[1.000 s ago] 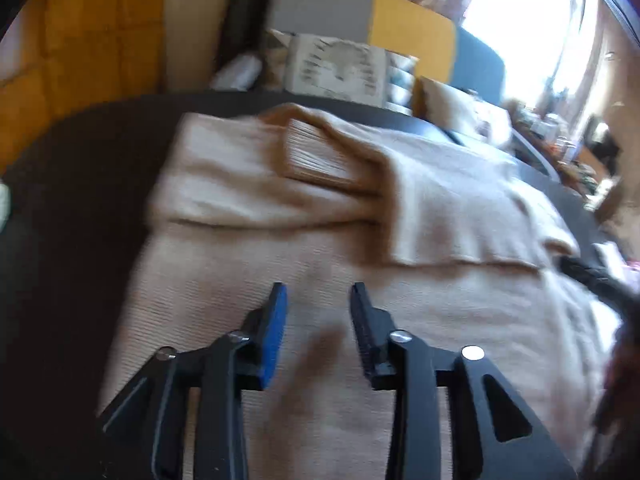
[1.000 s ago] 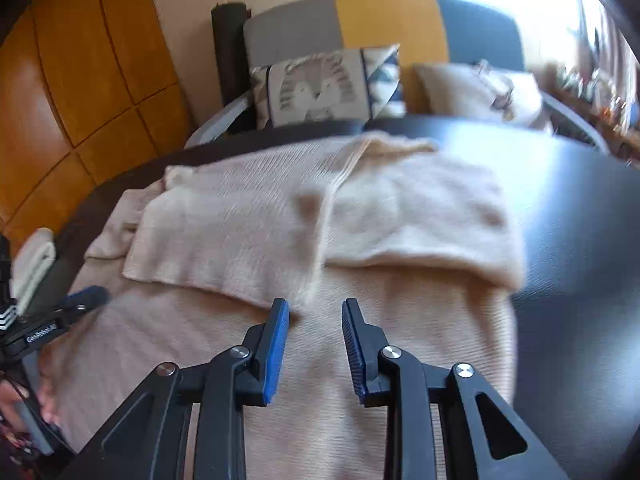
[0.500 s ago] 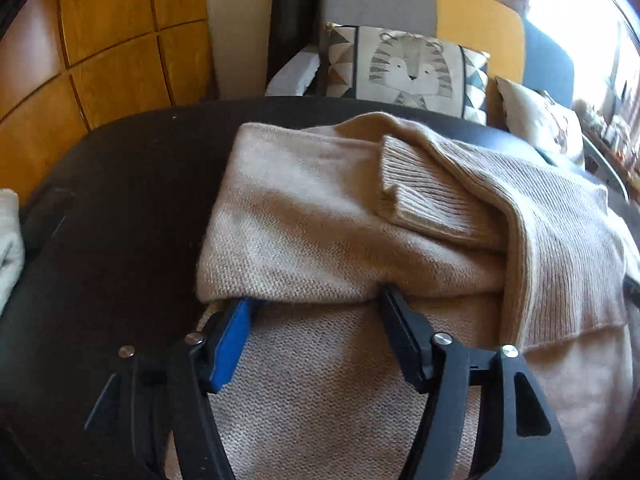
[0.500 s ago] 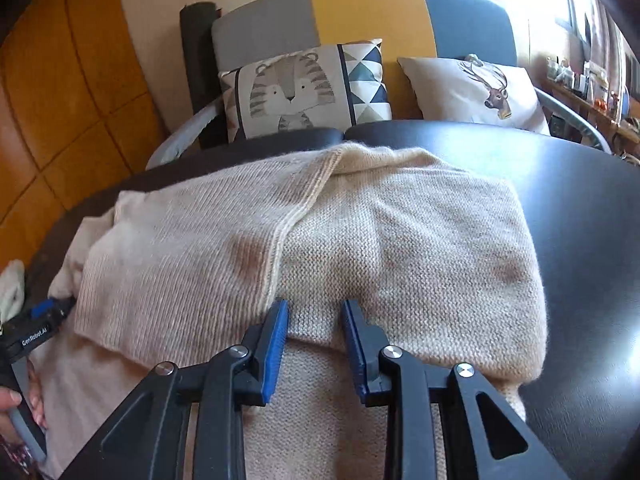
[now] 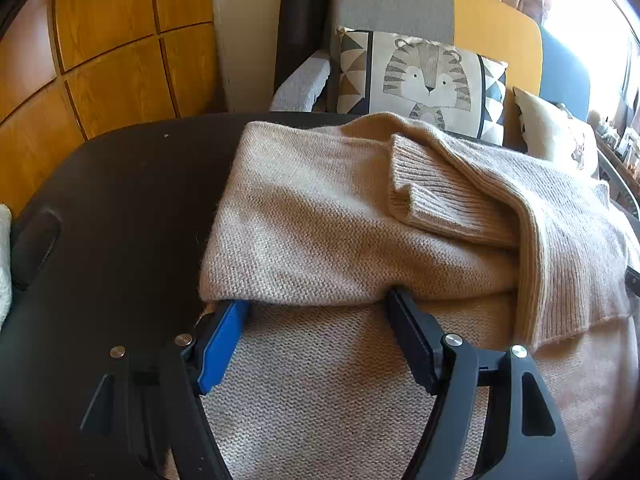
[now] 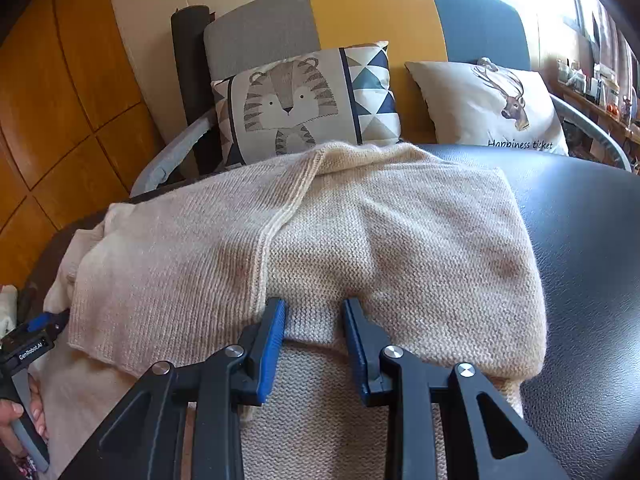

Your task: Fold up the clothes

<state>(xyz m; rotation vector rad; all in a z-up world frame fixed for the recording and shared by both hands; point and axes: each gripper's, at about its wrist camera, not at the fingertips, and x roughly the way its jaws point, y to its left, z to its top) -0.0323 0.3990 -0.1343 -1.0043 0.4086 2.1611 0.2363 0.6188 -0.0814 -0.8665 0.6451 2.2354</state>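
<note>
Right gripper [image 6: 314, 312] tips meet the folded beige sweater's [image 6: 400, 240] edge.

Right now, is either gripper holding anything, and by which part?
Nothing is gripped. The left gripper, jaws just opened wide, and the right gripper, jaws apart, both have their tips at the folded edge of the sweater, not clamped on it.

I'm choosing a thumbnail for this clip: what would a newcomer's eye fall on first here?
First, the beige knit sweater, partly folded and spread across the dark table, with a ribbed cuff lying on top. Next, the black-and-blue left gripper and right gripper, both nosed up to the folded edge at the near side. Behind the table, the tiger cushion on the grey, yellow and blue sofa stands out.
</note>
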